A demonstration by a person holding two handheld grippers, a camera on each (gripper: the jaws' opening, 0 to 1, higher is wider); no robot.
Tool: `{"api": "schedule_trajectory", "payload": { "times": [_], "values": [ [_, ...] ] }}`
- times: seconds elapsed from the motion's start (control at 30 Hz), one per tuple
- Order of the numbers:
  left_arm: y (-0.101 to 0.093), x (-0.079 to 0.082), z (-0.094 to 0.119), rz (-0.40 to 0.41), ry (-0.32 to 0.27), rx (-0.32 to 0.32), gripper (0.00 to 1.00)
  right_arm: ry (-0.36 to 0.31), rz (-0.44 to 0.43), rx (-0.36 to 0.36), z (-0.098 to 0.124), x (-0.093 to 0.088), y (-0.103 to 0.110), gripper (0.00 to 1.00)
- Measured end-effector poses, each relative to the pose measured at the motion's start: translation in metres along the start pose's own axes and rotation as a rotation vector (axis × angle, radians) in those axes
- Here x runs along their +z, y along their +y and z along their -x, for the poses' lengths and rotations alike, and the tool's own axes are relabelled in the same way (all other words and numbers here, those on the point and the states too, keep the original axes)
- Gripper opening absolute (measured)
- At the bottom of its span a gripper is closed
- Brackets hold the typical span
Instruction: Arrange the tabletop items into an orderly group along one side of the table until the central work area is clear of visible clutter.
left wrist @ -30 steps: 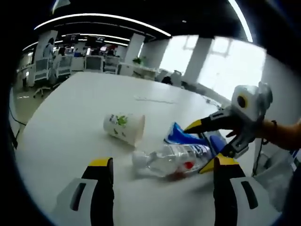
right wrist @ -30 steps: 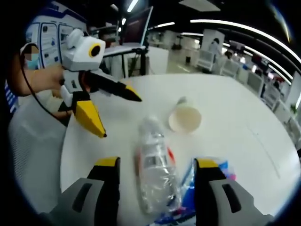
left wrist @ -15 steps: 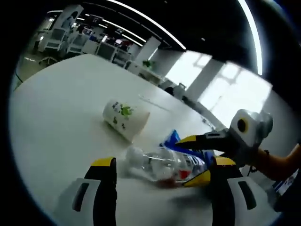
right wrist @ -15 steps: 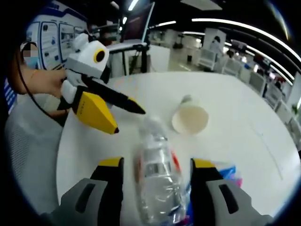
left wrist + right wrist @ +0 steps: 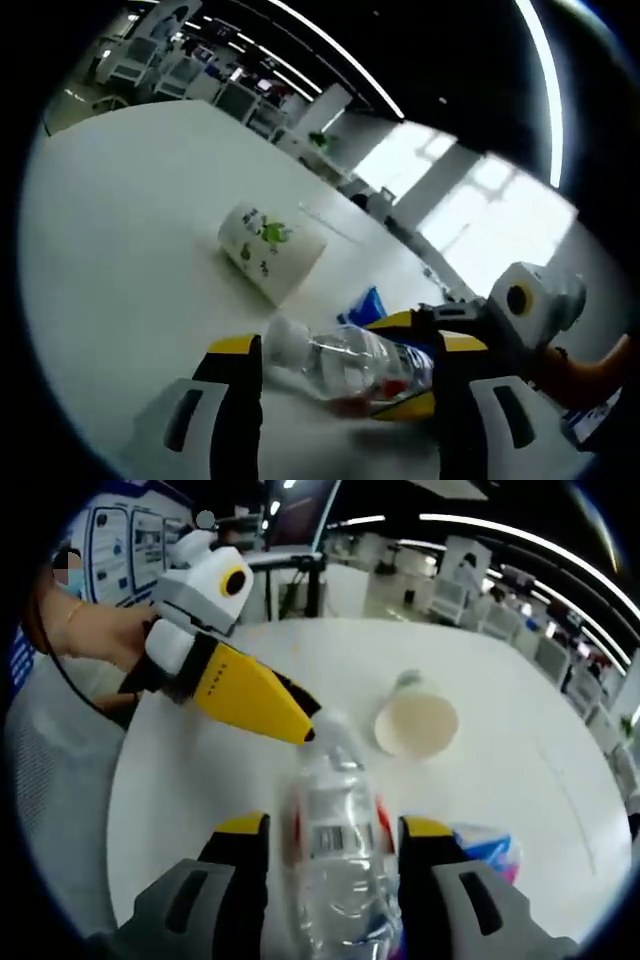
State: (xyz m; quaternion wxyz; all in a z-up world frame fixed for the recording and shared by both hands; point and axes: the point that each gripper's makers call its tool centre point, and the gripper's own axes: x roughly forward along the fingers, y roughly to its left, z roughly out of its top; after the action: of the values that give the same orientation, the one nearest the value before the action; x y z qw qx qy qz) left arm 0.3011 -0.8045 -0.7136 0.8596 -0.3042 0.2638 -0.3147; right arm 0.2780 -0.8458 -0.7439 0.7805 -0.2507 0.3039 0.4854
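Clear water bottle (image 5: 335, 850) lies on its side on the white bench (image 5: 520, 740), both claws at it. Right claw (image 5: 330, 830) closed on the bottle's body, jaws touching either side of the label. Left claw (image 5: 345, 352) is set wide around the cap end, jaws apart from the plastic; in the right gripper view its yellow tip sits right at the bottle's cap. Paper cup (image 5: 268, 250) with green print lies tipped over just beyond the cap end, mouth toward the right claw. Blue packet (image 5: 362, 306) lies beside the bottle, partly behind it.
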Motion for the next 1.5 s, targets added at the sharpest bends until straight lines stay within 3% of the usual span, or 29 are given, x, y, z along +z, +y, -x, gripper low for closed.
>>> {"api": "schedule_trajectory", "payload": {
  "times": [0.27,0.5,0.63,0.7,0.93,1.03,1.17,1.3,1.5],
  "values": [
    [0.005,-0.001,-0.003,0.008,-0.002,0.028,0.57,0.011,0.017,-0.016,-0.001,-0.001,-0.006,0.38],
    [0.014,-0.001,-0.004,0.111,-0.021,0.050,0.53,0.014,0.014,-0.020,-0.001,-0.002,-0.006,0.38],
    [0.016,-0.003,-0.004,0.238,-0.036,0.065,0.51,0.018,0.022,-0.024,-0.001,-0.003,-0.006,0.38],
    [0.017,-0.001,-0.004,0.244,-0.063,0.063,0.51,0.022,0.019,-0.027,-0.001,-0.003,-0.007,0.38],
    [0.023,0.000,-0.009,0.459,-0.114,0.070,0.46,0.020,0.016,-0.024,-0.001,-0.004,-0.007,0.38],
    [0.026,-0.001,-0.008,0.479,-0.132,0.080,0.43,0.021,0.019,-0.023,-0.001,-0.004,-0.006,0.37],
    [0.032,-0.002,-0.009,0.588,-0.153,0.103,0.36,0.019,0.021,-0.021,-0.001,-0.003,-0.006,0.37],
    [0.038,-0.006,-0.008,0.574,-0.133,0.131,0.26,0.015,0.022,-0.016,-0.001,-0.003,-0.006,0.37],
    [0.039,-0.007,-0.008,0.591,-0.128,0.142,0.23,0.009,0.025,-0.010,-0.001,-0.003,-0.006,0.36]
  ]
}}
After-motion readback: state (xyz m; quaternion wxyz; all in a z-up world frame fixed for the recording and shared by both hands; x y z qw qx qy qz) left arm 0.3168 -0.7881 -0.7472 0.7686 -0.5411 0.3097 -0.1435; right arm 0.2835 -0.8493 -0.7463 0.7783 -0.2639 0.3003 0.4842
